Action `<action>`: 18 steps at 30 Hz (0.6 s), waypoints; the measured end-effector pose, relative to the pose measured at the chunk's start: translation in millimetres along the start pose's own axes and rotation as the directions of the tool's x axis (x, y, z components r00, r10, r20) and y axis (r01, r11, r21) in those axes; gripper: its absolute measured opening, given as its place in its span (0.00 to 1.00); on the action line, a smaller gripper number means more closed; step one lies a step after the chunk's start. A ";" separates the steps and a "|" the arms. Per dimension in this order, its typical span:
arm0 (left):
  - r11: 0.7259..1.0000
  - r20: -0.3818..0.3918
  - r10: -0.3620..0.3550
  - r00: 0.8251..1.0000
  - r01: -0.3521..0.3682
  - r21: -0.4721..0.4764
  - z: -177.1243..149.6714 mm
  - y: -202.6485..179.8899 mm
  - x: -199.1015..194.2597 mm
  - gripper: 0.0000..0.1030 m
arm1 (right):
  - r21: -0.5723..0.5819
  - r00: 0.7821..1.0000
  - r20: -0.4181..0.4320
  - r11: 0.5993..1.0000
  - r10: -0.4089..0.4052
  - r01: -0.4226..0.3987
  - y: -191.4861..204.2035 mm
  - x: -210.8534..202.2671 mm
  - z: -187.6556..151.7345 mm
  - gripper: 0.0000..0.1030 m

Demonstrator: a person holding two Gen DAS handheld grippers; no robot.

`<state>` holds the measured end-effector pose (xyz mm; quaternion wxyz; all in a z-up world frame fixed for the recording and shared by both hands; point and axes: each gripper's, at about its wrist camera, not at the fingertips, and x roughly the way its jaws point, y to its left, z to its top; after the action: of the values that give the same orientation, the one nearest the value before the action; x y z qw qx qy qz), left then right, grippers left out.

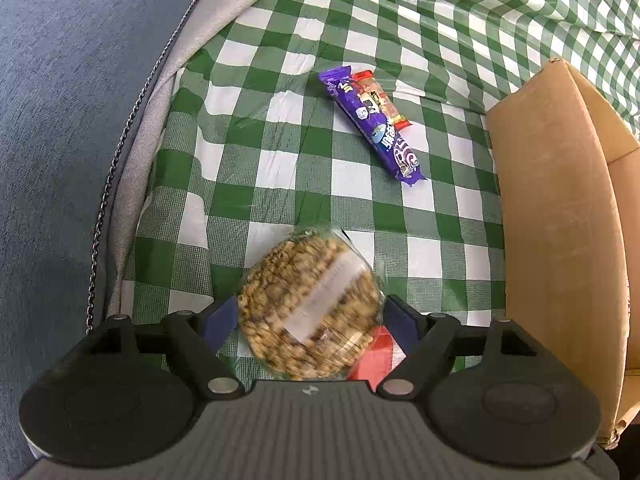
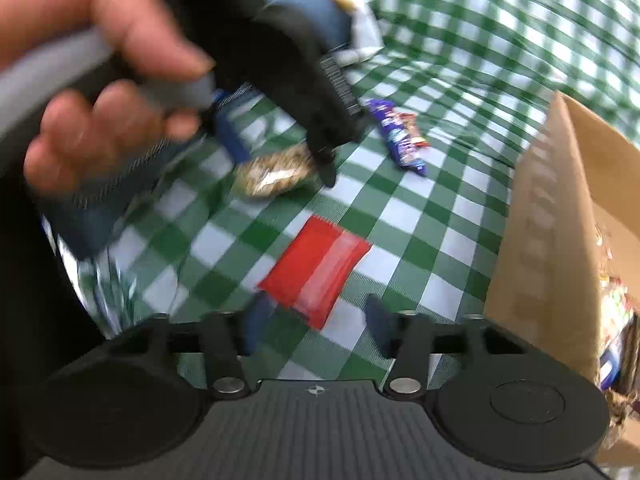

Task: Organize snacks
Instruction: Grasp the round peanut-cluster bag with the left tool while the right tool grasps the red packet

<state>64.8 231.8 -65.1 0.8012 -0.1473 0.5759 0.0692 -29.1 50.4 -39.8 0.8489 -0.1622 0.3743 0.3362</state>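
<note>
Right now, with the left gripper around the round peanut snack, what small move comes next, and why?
Probably close the left gripper on the peanut snack: it sits between the open fingers, pads apparently not yet pressing, and the cardboard box waits alongside.

Seeing glossy checked plastic cover (image 1: 304, 184) wrinkling over desk. Matt brown cardboard box (image 1: 560, 208) showing. Shiny purple foil wrapper (image 1: 380, 124), clear crinkly peanut-round film (image 1: 308, 308), glossy red packet (image 2: 316, 264) glinting.

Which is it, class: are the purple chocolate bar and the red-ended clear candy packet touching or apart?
Touching. The left wrist view shows the purple chocolate bar lying against and partly over the clear candy packet, with no cloth visible between them.
</note>
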 end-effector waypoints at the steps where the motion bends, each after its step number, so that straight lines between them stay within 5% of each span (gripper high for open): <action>1: 1.000 -0.001 0.001 1.000 -0.001 -0.001 0.3 -0.2 0.4 0.83 | 0.033 1.000 0.006 0.999 0.006 -0.006 -4.0 0.1 0.3 0.59; 8: 1.000 -0.010 -0.002 1.000 0.002 -0.030 4.5 3.1 3.4 0.85 | 0.199 1.000 0.012 0.980 0.021 -0.023 -15.4 26.6 10.4 0.65; 18: 0.997 -0.006 0.056 0.998 -0.056 0.053 6.5 -11.8 13.7 0.96 | 0.194 0.999 -0.037 0.981 -0.014 0.021 -6.2 61.7 18.3 0.68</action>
<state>78.4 221.8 -74.3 0.8002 -0.1102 0.5845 0.0760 15.3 83.2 -73.5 0.8567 -0.0878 0.4189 0.2879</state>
